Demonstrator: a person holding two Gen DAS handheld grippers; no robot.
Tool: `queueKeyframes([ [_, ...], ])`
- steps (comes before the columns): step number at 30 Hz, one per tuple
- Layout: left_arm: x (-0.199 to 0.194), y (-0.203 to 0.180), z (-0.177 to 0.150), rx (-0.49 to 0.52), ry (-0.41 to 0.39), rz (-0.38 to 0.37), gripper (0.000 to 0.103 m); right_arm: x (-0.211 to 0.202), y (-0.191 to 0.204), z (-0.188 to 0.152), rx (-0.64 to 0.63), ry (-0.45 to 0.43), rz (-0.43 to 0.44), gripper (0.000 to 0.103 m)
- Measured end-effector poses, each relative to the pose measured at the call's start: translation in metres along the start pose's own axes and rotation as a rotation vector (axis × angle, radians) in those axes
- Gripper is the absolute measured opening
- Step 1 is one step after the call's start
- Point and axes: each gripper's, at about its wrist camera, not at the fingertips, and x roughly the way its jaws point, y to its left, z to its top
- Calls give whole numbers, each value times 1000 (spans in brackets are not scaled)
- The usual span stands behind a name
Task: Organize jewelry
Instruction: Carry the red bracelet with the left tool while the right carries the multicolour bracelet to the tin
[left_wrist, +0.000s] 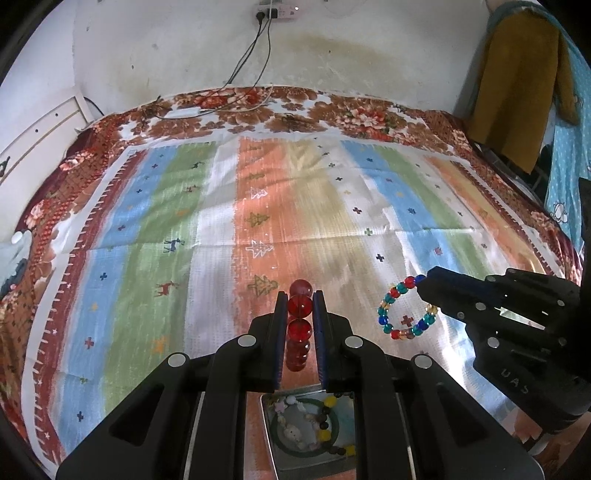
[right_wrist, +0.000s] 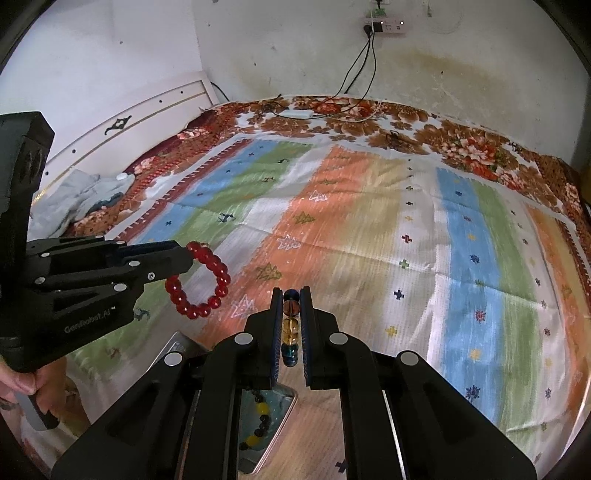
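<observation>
My left gripper (left_wrist: 299, 301) is shut on a red bead bracelet (left_wrist: 298, 328), held edge-on above the striped cloth; the bracelet also shows as a full ring in the right wrist view (right_wrist: 207, 280). My right gripper (right_wrist: 291, 301) is shut on a multicoloured bead bracelet (right_wrist: 290, 328), which hangs as a ring in the left wrist view (left_wrist: 402, 308). A metal tray (left_wrist: 273, 454) lies below both grippers, holding a green bangle (left_wrist: 334, 428) and a yellow-and-black bead bracelet (right_wrist: 260, 421).
A striped cloth (left_wrist: 258, 206) covers a floral bedspread (left_wrist: 332, 110). Cables and a charger (left_wrist: 184, 110) lie at the far edge by the wall. Crumpled grey clothing (right_wrist: 81, 199) sits by the white headboard (right_wrist: 129, 122). A yellow garment (left_wrist: 517, 85) hangs at right.
</observation>
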Motion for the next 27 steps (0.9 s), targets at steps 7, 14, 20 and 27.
queueKeyframes([
  [7, -8, -2, -6, 8, -12, -7, 13, -9, 4, -7, -12, -4, 3, 10],
  [14, -13, -6, -12, 21, -20, -8, 13, -18, 8, -13, -16, -8, 20, 10],
  [20, -18, -9, -20, 27, -16, -13, 13, -23, 17, -21, -31, -1, 40, 10],
  [27, -24, -14, -39, 35, -7, -11, 13, -26, 25, -33, -45, 20, 57, 10],
])
